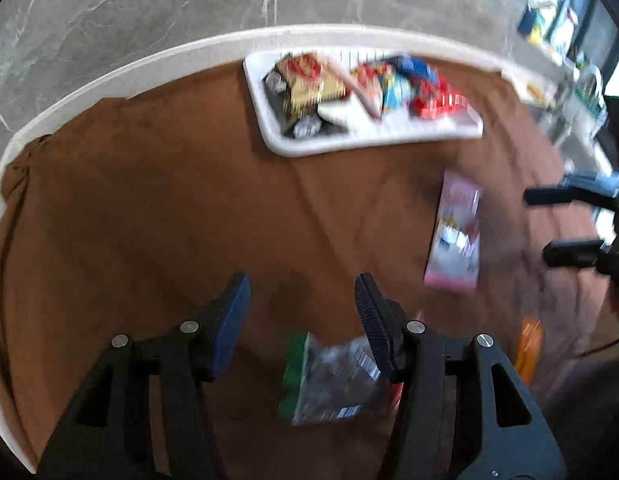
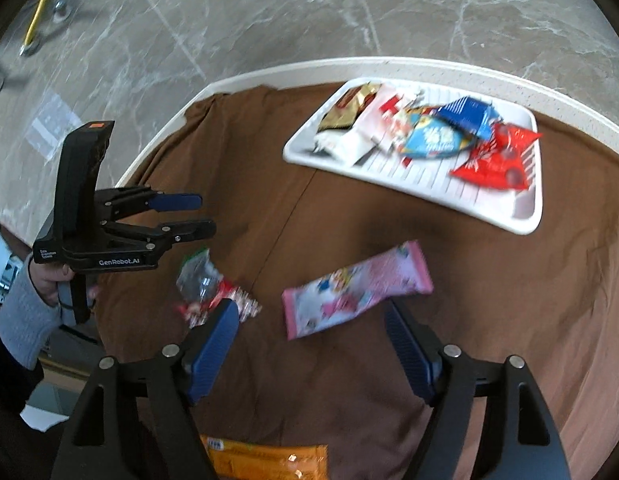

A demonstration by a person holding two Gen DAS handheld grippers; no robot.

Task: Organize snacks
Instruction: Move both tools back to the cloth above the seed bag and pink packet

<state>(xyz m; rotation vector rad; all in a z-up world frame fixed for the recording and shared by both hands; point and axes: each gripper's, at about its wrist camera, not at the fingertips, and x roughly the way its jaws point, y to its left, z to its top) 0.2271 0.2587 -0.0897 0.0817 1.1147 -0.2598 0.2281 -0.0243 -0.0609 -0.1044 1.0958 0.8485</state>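
Note:
A white tray (image 1: 373, 140) (image 2: 527, 208) at the far side of the brown cloth holds several snack packets: gold-black, white, blue and red (image 2: 493, 160). A pink packet (image 1: 455, 232) (image 2: 357, 288) lies loose on the cloth. A clear packet with a green top (image 1: 329, 380) (image 2: 201, 280) lies near it, and an orange packet (image 1: 529, 348) (image 2: 269, 462) lies at the near edge. My left gripper (image 1: 303, 300) (image 2: 205, 216) is open and empty above the clear packet. My right gripper (image 2: 309, 320) (image 1: 549, 224) is open and empty just short of the pink packet.
The brown cloth (image 1: 149, 220) covers a round white table (image 1: 109, 72) whose rim shows on the far side. Grey marble floor (image 2: 269, 8) lies beyond. A shelf with items (image 1: 557, 32) stands at the far right.

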